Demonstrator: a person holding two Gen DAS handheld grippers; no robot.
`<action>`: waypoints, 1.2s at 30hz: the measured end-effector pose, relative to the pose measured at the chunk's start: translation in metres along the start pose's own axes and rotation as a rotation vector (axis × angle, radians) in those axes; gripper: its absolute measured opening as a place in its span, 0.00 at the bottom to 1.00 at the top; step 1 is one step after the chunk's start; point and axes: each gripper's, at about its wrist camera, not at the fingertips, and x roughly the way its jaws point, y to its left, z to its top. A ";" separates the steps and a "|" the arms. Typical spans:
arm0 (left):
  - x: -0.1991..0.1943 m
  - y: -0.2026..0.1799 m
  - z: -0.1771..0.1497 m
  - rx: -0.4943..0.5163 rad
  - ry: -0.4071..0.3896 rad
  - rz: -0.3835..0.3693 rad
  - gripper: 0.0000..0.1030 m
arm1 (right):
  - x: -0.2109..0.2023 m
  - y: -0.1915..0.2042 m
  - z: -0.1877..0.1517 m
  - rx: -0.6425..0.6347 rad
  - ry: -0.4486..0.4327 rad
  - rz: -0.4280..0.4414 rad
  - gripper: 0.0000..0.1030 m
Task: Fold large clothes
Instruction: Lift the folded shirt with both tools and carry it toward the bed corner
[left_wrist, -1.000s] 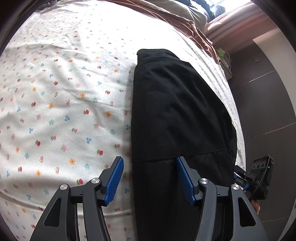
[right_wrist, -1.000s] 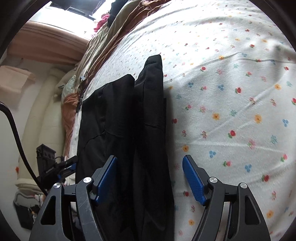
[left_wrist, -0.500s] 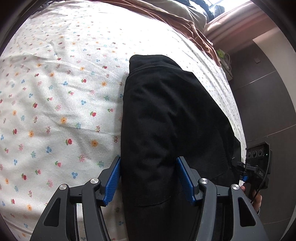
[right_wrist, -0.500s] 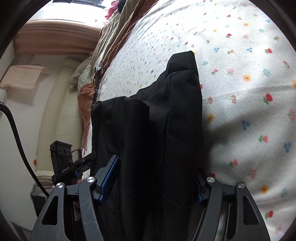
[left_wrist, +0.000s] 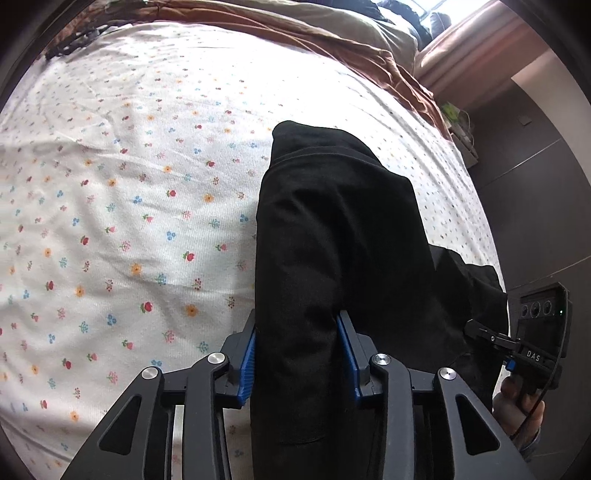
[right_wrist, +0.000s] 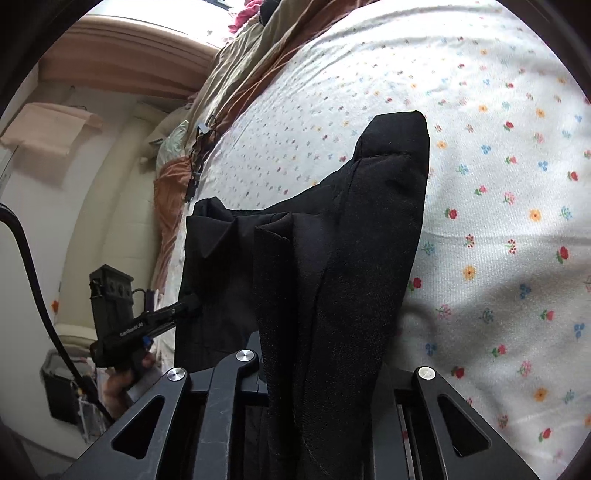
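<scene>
A long black woven garment (left_wrist: 340, 236), already folded narrow, lies lengthwise on the flower-printed white bedsheet (left_wrist: 122, 206) near the bed's edge. The left tongs (left_wrist: 298, 350) have just been closing and now pinch one near corner of thick cloth between their blue pads (left_wrist: 248, 356). The right tongs (right_wrist: 325, 384) have closed likewise on the other corner, cloth bunched between them. Both grips at the near end probably prepare to carry it over toward the far end.

We see a bed under a white cotton sheet printed with small coloured flowers (left_wrist: 140, 206). At its far end lies a rumpled brown and beige blanket (left_wrist: 332, 33). A bright window with a pinkish-tan curtain (right_wrist: 122, 59) lights the room, and dark brown wall panels (left_wrist: 535, 206) stand beside the bed.
</scene>
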 end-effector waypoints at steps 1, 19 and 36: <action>-0.003 -0.002 0.000 -0.003 -0.006 0.000 0.35 | -0.005 0.008 -0.002 -0.019 -0.009 -0.011 0.17; -0.116 -0.031 -0.042 0.039 -0.173 -0.055 0.28 | -0.092 0.114 -0.053 -0.180 -0.188 -0.105 0.16; -0.206 -0.097 -0.116 0.142 -0.315 -0.159 0.22 | -0.191 0.198 -0.138 -0.332 -0.390 -0.142 0.15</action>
